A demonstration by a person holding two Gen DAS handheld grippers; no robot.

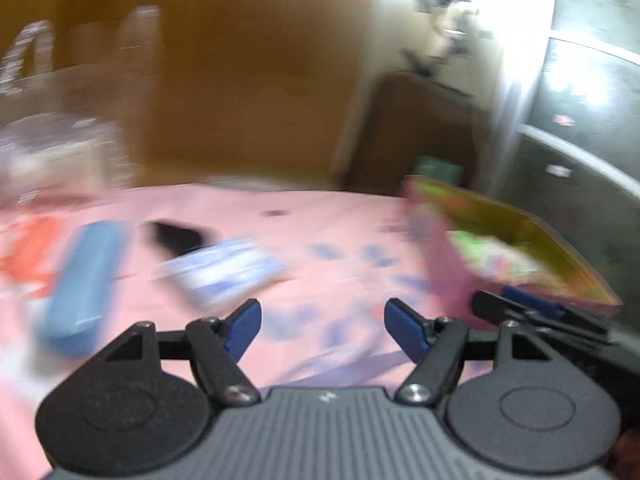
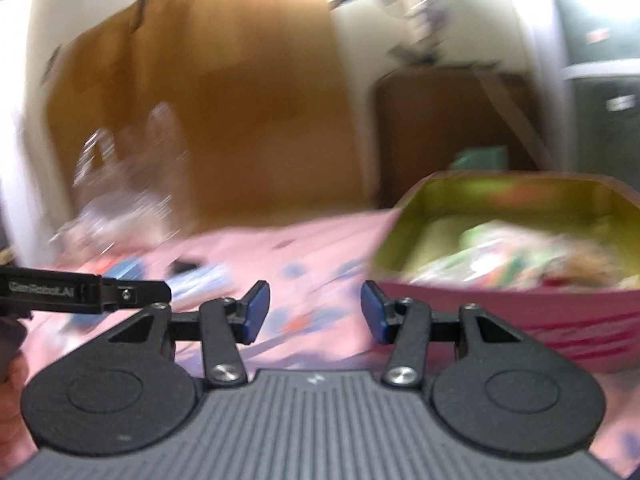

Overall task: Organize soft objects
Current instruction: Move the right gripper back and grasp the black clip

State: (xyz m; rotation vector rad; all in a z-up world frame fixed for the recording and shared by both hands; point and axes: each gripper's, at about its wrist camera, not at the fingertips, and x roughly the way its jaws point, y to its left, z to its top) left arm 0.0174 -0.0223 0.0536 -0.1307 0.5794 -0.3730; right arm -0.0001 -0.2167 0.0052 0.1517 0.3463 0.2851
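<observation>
Jaws on both tools stand apart with nothing between the blue pads — the left gripper (image 1: 323,330) and the right gripper (image 2: 315,312) are each released and empty. What looks like the nearest loose item, a blue-and-white patterned soft packet (image 1: 224,270), lies on the pink printed bedsheet (image 1: 332,240) ahead and to the left of the left jaws, not yet between them. Beside it are a long light-blue padded case (image 1: 82,284) and a small black object (image 1: 176,236). Off to the right stands the pink box with a yellow-green lining (image 2: 516,196), already holding colourful soft items — probably the collecting place, so the open jaws suit a fresh pick. Blur hides finer detail.
</observation>
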